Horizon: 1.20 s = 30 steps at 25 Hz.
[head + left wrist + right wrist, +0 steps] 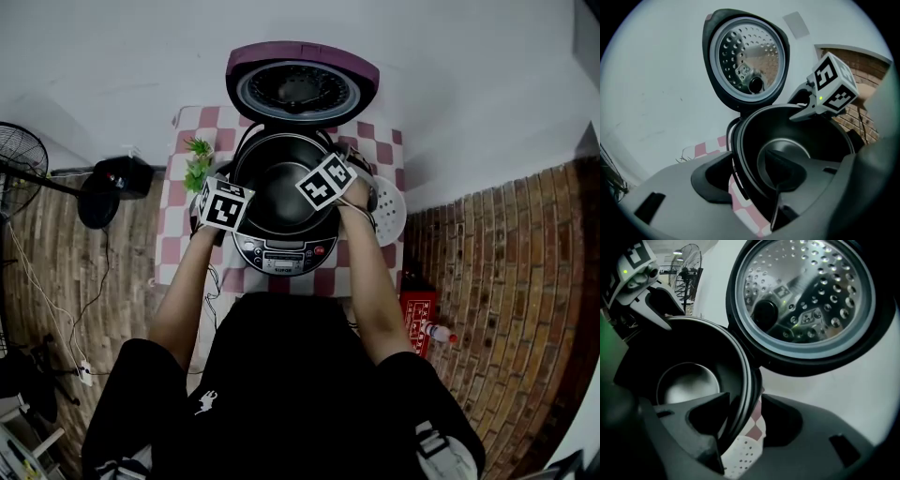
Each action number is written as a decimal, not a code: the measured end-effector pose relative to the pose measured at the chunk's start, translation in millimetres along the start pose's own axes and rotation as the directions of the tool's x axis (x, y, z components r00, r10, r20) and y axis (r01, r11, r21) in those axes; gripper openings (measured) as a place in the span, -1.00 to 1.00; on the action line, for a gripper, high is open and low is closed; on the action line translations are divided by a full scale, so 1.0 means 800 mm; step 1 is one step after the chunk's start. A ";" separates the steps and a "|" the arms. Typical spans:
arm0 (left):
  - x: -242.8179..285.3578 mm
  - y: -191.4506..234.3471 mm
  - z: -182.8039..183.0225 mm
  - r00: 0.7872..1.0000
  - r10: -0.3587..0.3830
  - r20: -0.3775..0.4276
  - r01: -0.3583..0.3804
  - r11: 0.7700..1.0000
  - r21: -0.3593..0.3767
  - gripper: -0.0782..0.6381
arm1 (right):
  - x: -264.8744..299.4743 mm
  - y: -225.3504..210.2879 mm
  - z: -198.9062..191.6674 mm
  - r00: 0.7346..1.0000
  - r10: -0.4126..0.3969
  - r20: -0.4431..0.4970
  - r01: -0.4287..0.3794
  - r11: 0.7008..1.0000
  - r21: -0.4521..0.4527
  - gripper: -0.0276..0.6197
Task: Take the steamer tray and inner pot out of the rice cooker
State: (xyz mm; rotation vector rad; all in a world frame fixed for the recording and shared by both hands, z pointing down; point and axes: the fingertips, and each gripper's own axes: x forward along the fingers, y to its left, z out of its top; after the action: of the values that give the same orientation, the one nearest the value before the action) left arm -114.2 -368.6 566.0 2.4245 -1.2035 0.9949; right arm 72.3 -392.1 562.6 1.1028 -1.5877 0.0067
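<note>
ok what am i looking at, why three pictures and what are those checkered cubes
A person works with hand-held tongs, one pair in each hand; the marked cubes are part of them. The head view is from a camera on the person's head, looking down. The other two cameras ride on the left tongs and right tongs and look along them. On the checked tablecloth stands a rice cooker with its lid open and the dark inner pot inside. A white steamer tray lies beside it, and a green plant on its other side. Both tongs are open, each straddling the pot's rim; nothing is gripped.
</note>
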 end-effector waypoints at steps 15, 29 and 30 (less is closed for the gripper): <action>0.004 0.010 0.000 1.000 0.023 -0.011 -0.023 1.000 0.002 -0.25 | -0.035 -0.003 0.016 0.988 0.031 0.153 -0.048 0.993 0.109 -0.65; -0.024 0.014 0.021 0.997 0.071 0.015 -0.070 0.992 -0.105 -0.61 | -0.075 -0.019 0.032 0.945 0.073 0.319 -0.150 0.963 0.225 -0.73; -0.030 0.014 0.023 0.997 0.072 0.025 -0.068 0.989 -0.130 -0.62 | -0.080 -0.020 0.035 0.940 0.071 0.334 -0.152 0.964 0.221 -0.73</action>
State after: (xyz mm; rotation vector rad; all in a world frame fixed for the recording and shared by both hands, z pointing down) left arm -124.8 -370.4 535.9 2.3193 -1.3283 0.8745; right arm 55.3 -375.6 494.4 1.2477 -1.9851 0.1046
